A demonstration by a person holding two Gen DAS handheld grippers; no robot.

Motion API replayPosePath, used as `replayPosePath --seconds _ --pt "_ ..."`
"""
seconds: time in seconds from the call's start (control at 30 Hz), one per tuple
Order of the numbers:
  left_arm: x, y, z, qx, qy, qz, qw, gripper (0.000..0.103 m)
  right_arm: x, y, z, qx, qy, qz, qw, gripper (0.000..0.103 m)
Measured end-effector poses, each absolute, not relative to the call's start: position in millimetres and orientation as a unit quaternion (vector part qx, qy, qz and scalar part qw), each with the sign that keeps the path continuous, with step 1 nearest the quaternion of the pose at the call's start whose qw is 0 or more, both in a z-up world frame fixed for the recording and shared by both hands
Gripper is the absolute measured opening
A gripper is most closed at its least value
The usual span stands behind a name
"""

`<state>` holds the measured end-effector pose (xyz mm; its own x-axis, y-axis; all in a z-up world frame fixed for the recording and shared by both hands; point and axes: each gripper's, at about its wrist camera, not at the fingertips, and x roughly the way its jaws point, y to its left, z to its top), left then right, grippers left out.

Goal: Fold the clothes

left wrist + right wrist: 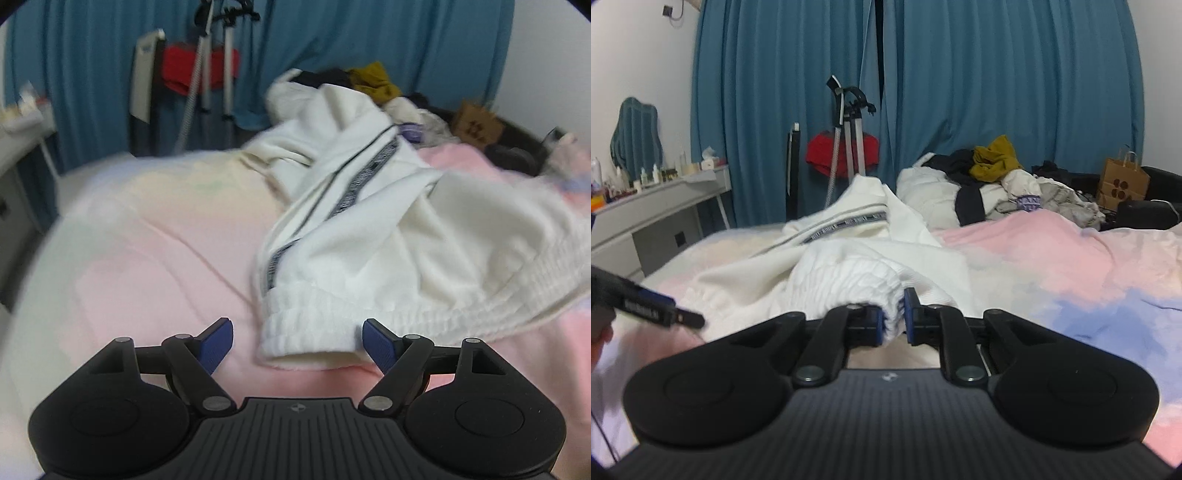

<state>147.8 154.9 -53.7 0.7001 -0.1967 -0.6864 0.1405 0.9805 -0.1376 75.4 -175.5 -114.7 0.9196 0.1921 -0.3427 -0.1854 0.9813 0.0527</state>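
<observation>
On the bed (147, 266), the right gripper (891, 317) pinches the white trousers (369, 236) waistband, so the open left gripper (297, 341) should straddle the cuff squarely before closing.

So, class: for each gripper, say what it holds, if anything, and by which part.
The right gripper is shut on the white trousers, gripping the bunched elastic waistband. The left gripper holds nothing; its jaws stand open near a cuff.

One pair of white knit trousers (369, 236) with a dark patterned side stripe lies on one pink quilted bedspread (147, 266). Behind it sit one heap of mixed clothes (990, 173), one brown paper bag (1123, 181) and one red garment (842, 151). Two black grippers with blue pads appear, left gripper (297, 343) and right gripper (892, 317).
</observation>
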Motion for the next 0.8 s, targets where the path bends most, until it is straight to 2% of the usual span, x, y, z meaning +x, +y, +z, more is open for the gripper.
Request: replayPosePath --seconds 0.07,0.2,0.23,0.27,0.37,0.4,0.53,0.7,0.8 --pt "148.6 159.3 -56.4 -0.081 0.377 -0.107 0.916 0.085 72.4 -174.6 -118.2 0.005 0.189 0.093 0.978 0.014" --pt "158.9 164.5 -72.3 -0.155 0.391 -0.091 0.903 0.085 66.9 -165.4 -129.7 -0.026 0.208 0.075 0.975 0.013" --pt "162.1 167.8 -75.0 -0.177 0.392 -0.077 0.899 0.079 64.6 -163.2 -132.2 -0.031 0.214 0.072 0.974 0.013" --pt "165.2 171.3 -77.8 -0.199 0.394 -0.062 0.895 0.061 61.5 -161.9 -133.6 -0.032 0.219 0.072 0.973 0.014" --pt "172.0 180.1 -80.1 -0.251 0.392 -0.031 0.884 0.020 50.7 -159.4 -136.3 -0.029 0.234 0.075 0.969 0.014" --pt "172.1 181.7 -76.3 -0.257 0.387 -0.031 0.885 0.017 46.1 -156.9 -136.1 -0.025 0.237 0.081 0.968 0.014" --pt "165.3 200.8 -36.7 -0.286 0.342 -0.035 0.894 0.015 24.0 -137.1 -128.0 -0.008 0.236 0.124 0.964 0.014" --pt "146.6 250.1 41.7 -0.275 0.242 -0.015 0.931 0.014 1.4 -80.4 -100.9 -0.004 0.205 0.220 0.954 0.014" --pt "139.1 284.1 78.1 -0.249 0.208 0.023 0.946 0.014 -4.0 -35.4 -88.2 0.012 0.196 0.288 0.937 0.014"
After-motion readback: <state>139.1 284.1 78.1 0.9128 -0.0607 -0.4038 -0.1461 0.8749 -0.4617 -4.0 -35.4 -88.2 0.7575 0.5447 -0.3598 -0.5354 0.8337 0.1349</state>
